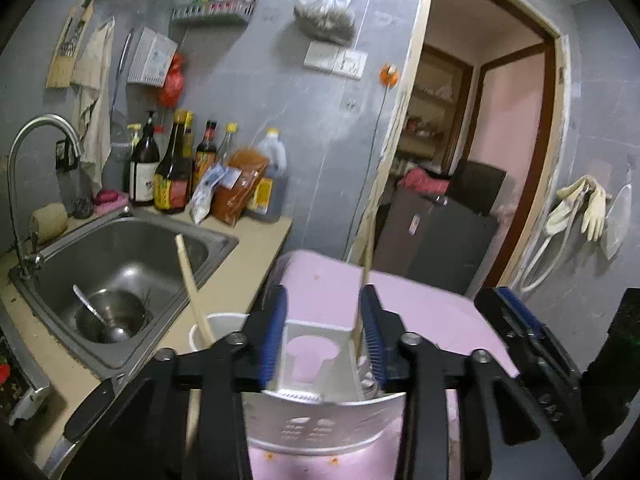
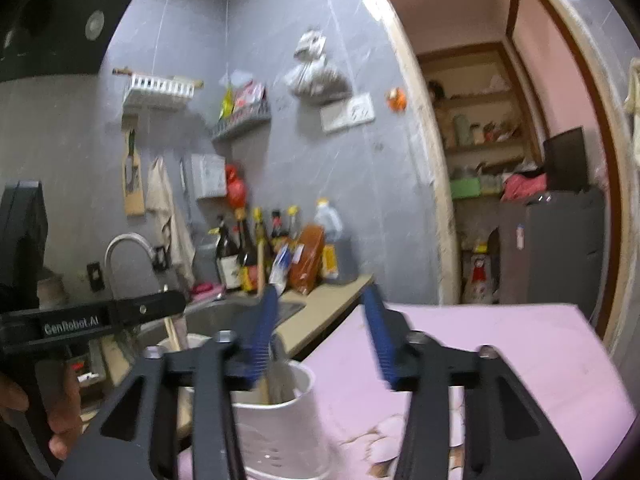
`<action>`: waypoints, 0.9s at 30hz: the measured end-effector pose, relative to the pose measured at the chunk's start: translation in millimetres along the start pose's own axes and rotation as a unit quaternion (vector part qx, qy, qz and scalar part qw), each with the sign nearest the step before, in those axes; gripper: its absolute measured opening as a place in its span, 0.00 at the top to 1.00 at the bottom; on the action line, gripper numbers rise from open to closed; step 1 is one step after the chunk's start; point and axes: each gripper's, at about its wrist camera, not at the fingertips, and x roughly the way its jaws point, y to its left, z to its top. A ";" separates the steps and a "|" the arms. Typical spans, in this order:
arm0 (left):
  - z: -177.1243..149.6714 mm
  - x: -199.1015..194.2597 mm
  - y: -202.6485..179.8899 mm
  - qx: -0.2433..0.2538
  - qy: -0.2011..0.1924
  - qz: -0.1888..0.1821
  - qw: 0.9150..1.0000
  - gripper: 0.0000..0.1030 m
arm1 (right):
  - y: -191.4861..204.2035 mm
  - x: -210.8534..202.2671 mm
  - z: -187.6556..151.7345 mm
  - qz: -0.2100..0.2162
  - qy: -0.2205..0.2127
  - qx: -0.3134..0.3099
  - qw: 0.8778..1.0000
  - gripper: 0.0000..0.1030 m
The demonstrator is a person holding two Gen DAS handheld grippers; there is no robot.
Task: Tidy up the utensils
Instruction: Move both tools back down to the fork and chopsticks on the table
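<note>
The left hand-held gripper (image 1: 323, 336) hung wide open over the white utensil holder (image 1: 320, 420) on the pink counter (image 1: 432, 312); a chopstick (image 1: 362, 304) stood nearly upright inside. The right hand-held gripper (image 2: 320, 344) gaped empty.

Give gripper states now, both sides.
Left gripper: open, around the white holder, not clamped.
Right gripper: open, holding nothing.
</note>
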 end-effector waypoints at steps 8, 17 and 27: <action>5.4 -18.1 -28.2 0.006 -0.066 -0.024 0.998 0.19 | -23.1 -51.2 23.8 -0.051 -0.054 -0.019 0.997 0.19; -7.5 -29.4 -72.5 0.061 -0.110 -0.045 0.991 0.02 | -51.4 -103.1 30.5 -0.110 -0.089 -0.036 0.989 0.00; -27.8 -26.4 -108.8 0.100 -0.100 -0.079 0.987 0.02 | -77.5 -144.9 24.4 -0.160 -0.083 -0.053 0.982 0.00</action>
